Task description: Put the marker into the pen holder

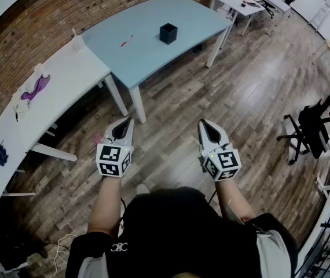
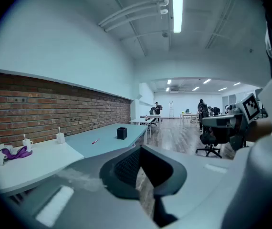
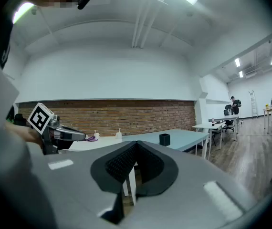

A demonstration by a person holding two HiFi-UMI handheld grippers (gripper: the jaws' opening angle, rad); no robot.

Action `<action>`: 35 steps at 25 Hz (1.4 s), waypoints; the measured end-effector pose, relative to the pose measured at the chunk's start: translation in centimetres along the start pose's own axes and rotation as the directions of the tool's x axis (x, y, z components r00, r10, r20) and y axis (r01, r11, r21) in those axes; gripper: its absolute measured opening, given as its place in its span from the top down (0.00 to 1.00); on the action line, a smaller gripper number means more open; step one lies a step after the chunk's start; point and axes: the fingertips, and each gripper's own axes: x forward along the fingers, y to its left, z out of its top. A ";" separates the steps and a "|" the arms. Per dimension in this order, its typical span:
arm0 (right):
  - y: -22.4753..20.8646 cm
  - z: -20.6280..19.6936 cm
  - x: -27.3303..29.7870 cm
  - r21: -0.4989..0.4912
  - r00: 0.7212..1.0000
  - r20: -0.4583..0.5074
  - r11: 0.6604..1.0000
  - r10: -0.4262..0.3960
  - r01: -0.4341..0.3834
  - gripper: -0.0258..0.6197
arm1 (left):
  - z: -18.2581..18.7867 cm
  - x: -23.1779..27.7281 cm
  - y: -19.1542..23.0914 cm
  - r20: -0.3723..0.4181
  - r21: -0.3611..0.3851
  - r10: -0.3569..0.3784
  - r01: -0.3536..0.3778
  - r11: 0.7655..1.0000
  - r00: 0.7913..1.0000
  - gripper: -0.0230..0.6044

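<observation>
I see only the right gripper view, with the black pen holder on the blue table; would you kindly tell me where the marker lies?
Observer: The marker lies flat on the blue table, left of the pen holder in the head view and clear of it.
Operator: Thank you. Is the left gripper holding anything?
Observer: No. The left gripper has its jaws together with nothing between them.
Operator: And where does my right gripper stand?
Observer: The right gripper is over the wooden floor, short of the blue table.
</observation>
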 end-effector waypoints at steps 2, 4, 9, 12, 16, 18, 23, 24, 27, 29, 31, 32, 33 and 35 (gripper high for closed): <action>0.4 -0.1 -0.2 0.012 1.000 0.004 1.000 -0.002 0.002 0.95 | -0.2 -0.5 0.3 0.000 -0.004 0.001 -0.001 1.000 1.000 0.95; 0.8 -0.1 -0.3 0.015 1.000 0.004 1.000 -0.002 0.002 0.95 | -0.4 -0.8 0.5 -0.001 -0.009 -0.001 0.001 1.000 1.000 0.95; 1.6 -0.1 -0.1 0.004 1.000 0.002 1.000 -0.007 0.007 0.95 | -0.7 -1.0 1.3 -0.001 -0.018 -0.009 0.009 1.000 1.000 0.95; 2.1 -0.2 0.2 0.000 1.000 -0.006 1.000 -0.013 0.013 0.95 | -0.9 -1.1 1.9 0.002 -0.027 -0.012 0.012 1.000 1.000 0.95; 2.7 -0.4 0.7 0.007 1.000 -0.007 1.000 -0.022 0.022 0.95 | -1.0 -1.3 3.0 0.008 -0.037 -0.017 0.017 0.999 1.000 0.95; 3.2 -0.5 0.9 0.013 1.000 -0.005 0.999 -0.029 0.029 0.95 | -1.0 -1.5 3.5 0.012 -0.041 -0.021 0.021 0.999 1.000 0.95; 5.1 -0.7 1.9 0.014 1.000 -0.010 1.000 -0.028 0.028 0.95 | -1.4 -2.1 5.5 0.018 -0.052 -0.029 0.030 0.998 0.999 0.95; 5.7 -0.8 2.1 0.010 1.000 -0.014 1.000 -0.025 0.025 0.95 | -1.5 -2.2 5.9 0.019 -0.052 -0.036 0.037 0.998 0.999 0.95; 7.4 -1.6 2.8 -0.021 0.999 -0.036 0.999 -0.030 0.029 0.95 | -1.9 -2.5 7.3 0.024 -0.060 -0.064 0.066 0.996 0.998 0.95; 8.5 -2.0 3.0 -0.039 0.998 -0.046 0.998 -0.046 0.044 0.95 | -2.2 -2.9 8.4 0.029 -0.062 -0.077 0.079 0.995 0.997 0.95; 9.5 -2.1 3.3 -0.044 0.997 -0.047 0.997 -0.061 0.059 0.95 | -2.5 -3.3 9.7 0.034 -0.064 -0.086 0.088 0.994 0.996 0.95; 10.0 -2.1 3.5 -0.048 0.997 -0.044 0.997 -0.069 0.067 0.95 | -2.6 -3.5 10.3 0.035 -0.066 -0.089 0.091 0.994 0.995 0.95; 10.5 -2.1 3.7 -0.054 0.996 -0.041 0.996 -0.078 0.076 0.95 | -2.8 -3.6 10.9 0.035 -0.067 -0.093 0.095 0.993 0.995 0.95; 11.1 -2.1 3.8 -0.074 0.994 -0.037 0.993 -0.099 0.096 0.95 | -3.3 -3.7 11.8 0.032 -0.069 -0.103 0.105 0.992 0.994 0.95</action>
